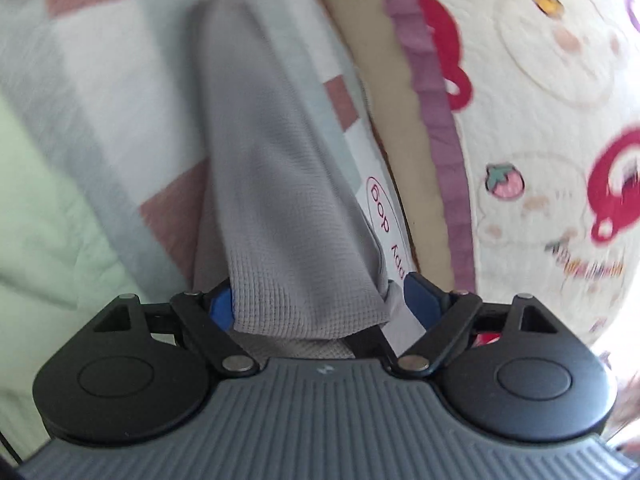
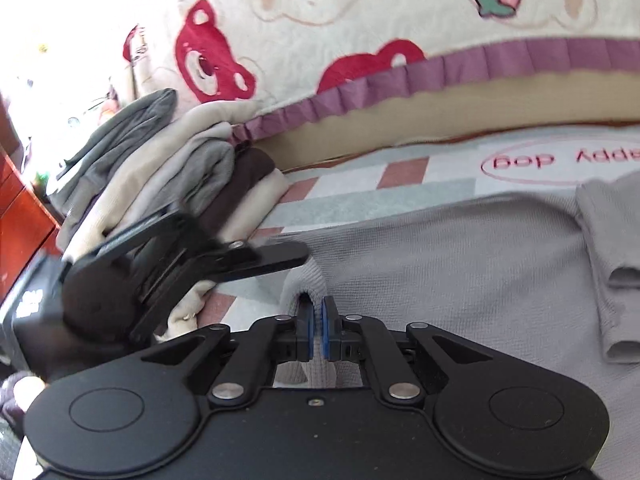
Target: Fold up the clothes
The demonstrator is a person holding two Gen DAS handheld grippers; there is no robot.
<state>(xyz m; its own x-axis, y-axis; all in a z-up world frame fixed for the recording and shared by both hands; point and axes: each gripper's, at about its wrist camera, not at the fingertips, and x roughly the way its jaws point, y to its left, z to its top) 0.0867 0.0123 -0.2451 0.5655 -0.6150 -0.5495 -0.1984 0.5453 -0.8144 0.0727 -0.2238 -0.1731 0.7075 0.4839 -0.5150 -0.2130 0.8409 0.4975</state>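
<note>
Two views give us this moment, and we take the left wrist first. There our left gripper [image 1: 318, 306] has its jaws spread wide, the blue pads [image 1: 221, 307] standing well apart, yet a bunch of the gray waffle-knit garment [image 1: 276, 184] fills the gap between them and drapes over the front of the tool. We cannot tell from this view whether the pads actually pinch the cloth or whether it only lies across them. The garment runs away from the gripper as a long folded strip over the checked bed sheet [image 1: 104, 92], which shows pink, white and pale blue squares and a red oval with lettering [image 1: 382, 208]. To the right we see a cream quilt [image 1: 532, 92] with a purple ruffled edge and red bear and strawberry prints. The picture is blurred.

In the right wrist view our right gripper [image 2: 318, 318] is clenched: its two blue pads stand almost together with a fold of the same gray garment [image 2: 460, 264] caught between them, the cloth rising in a small hump just ahead of the fingertips. The rest of the garment lies spread on the sheet [image 2: 404, 184], with a cuffed sleeve [image 2: 616, 264] at the right edge. The left gripper [image 2: 224, 260] appears at the left, blurred, its finger reaching toward the hump. Behind it sits a stack of folded clothes [image 2: 192, 160] in gray, cream and brown, beside the cream quilt [image 2: 360, 12].
</note>
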